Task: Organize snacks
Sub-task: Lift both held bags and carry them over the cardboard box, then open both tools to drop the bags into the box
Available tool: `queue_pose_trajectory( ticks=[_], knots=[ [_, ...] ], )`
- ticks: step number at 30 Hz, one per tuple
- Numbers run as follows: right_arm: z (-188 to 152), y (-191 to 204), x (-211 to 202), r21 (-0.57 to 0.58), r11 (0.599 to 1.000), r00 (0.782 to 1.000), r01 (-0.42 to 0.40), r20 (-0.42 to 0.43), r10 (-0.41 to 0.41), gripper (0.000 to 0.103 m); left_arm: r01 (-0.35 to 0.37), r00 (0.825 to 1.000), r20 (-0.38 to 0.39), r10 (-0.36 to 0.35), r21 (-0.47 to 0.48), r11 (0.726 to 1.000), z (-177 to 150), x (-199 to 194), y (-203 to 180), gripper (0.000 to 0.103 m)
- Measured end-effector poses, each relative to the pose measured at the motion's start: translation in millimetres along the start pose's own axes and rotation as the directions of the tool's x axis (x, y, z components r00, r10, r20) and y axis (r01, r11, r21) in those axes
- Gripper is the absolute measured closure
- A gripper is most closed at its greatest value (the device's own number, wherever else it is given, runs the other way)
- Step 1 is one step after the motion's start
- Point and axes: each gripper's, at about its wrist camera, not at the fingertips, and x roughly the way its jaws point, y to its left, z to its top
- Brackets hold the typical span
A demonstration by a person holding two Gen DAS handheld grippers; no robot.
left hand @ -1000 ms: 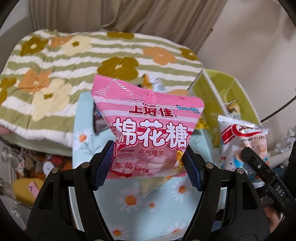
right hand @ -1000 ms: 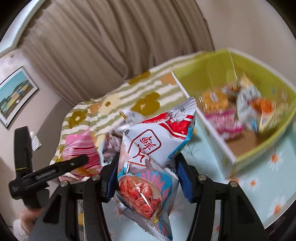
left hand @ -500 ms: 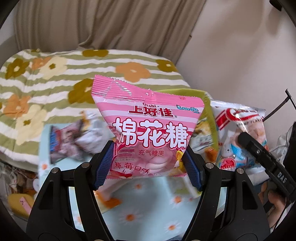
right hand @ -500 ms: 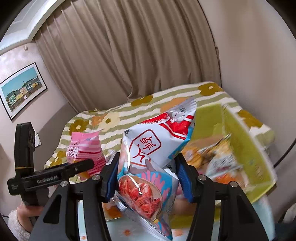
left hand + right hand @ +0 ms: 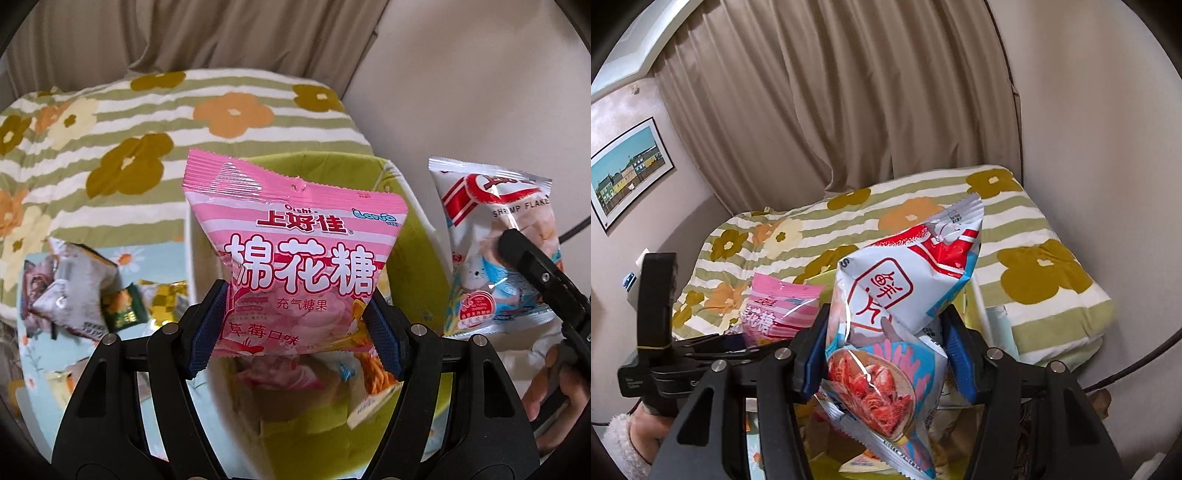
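Two bags over the green box

Left gripper (image 5: pixel 293 330) pinches the pink bag (image 5: pixel 295 254) above the box (image 5: pixel 413 266) (snacks inside); right gripper (image 5: pixel 886 354) pinches the shrimp bag (image 5: pixel 897 317). Loose packets (image 5: pixel 70 291) lie left, quilt (image 5: pixel 147 122) behind.

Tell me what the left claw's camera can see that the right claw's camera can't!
Only the left wrist view shows the loose silver and green snack packets lying on the daisy-print tablecloth, and the inside of the green cardboard box. Only the right wrist view shows the framed picture of coloured houses on the wall. Both show the pink marshmallow bag clamped in the left claw, the white shrimp flakes bag clamped in the right claw, the flowered striped blanket and the beige curtain.
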Motion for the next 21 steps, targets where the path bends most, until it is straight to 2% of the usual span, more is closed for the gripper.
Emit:
queue_pose_trajectory(
  ticks=[4, 6, 7, 8, 10, 13, 21],
  knots=[
    [1, -12, 12, 0.019, 1.000, 1.000, -0.008, -0.027, 0.008, 0.050, -0.016, 0.999, -0.028, 0.016, 0.001, 1.000, 8, 19, -4, 0.034],
    [2, -16, 20, 0.023, 1.000, 0.999, -0.008, -0.041, 0.009, 0.050, -0.032, 0.999, -0.041, 0.032, 0.003, 0.999, 13, 29, -4, 0.029],
    [2, -18, 23, 0.025, 1.000, 0.999, -0.008, -0.047, 0.009, 0.050, -0.034, 0.998, -0.044, 0.034, 0.000, 0.999, 16, 33, -2, 0.022],
    [2, -19, 26, 0.030, 1.000, 0.998, -0.007, -0.055, 0.009, 0.050, -0.035, 0.998, -0.044, 0.035, -0.002, 0.999, 17, 35, -1, 0.010],
    [4, -22, 32, 0.036, 0.999, 0.998, -0.006, -0.069, 0.008, 0.050, -0.043, 0.998, -0.034, 0.043, 0.005, 0.999, 18, 35, 0, 0.002],
    [3, -23, 38, 0.037, 0.999, 0.996, 0.000, -0.090, 0.004, 0.050, -0.057, 0.998, -0.024, 0.057, 0.025, 0.998, 14, 28, 3, 0.002],
    [9, -19, 70, 0.049, 0.999, 0.989, -0.011, -0.145, 0.018, 0.050, -0.037, 0.999, -0.015, 0.037, -0.022, 0.999, -3, 9, 24, 0.002]
  ],
)
